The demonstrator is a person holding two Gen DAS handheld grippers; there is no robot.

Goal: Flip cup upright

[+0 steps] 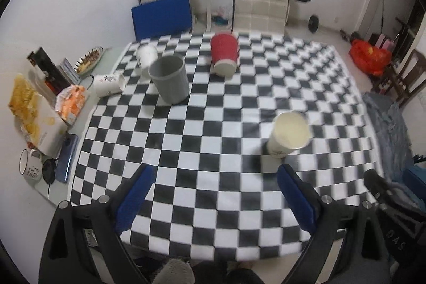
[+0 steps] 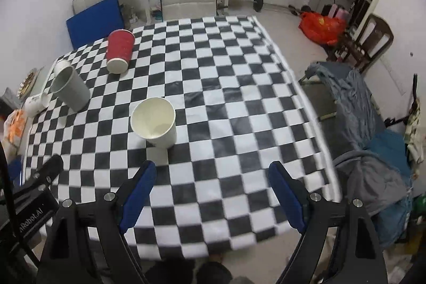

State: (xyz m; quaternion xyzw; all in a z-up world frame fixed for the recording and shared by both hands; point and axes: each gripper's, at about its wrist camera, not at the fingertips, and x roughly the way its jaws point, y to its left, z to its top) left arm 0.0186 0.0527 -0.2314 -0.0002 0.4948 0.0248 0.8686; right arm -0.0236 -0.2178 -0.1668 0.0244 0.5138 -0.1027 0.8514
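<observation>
A cream paper cup [image 1: 289,133] stands upright, mouth up, on the checkered tablecloth [image 1: 213,124]; it also shows in the right wrist view [image 2: 155,121]. A red cup [image 1: 224,55] [image 2: 119,51] lies on its side further back. A grey cup [image 1: 170,79] [image 2: 70,88] stands upright, and a white cup [image 1: 146,55] stands behind it. Another white printed cup [image 1: 109,84] lies on its side at the cloth's left edge. My left gripper [image 1: 213,193] is open and empty above the table's near edge. My right gripper [image 2: 213,190] is open and empty, to the right of the cream cup.
Snack packs, a mug [image 1: 30,168] and a phone [image 1: 68,156] crowd the left table side. White chairs [image 1: 259,4] and a barbell rack stand behind the table. A clothes-covered chair [image 2: 359,103] and an orange bag [image 2: 320,27] are on the right.
</observation>
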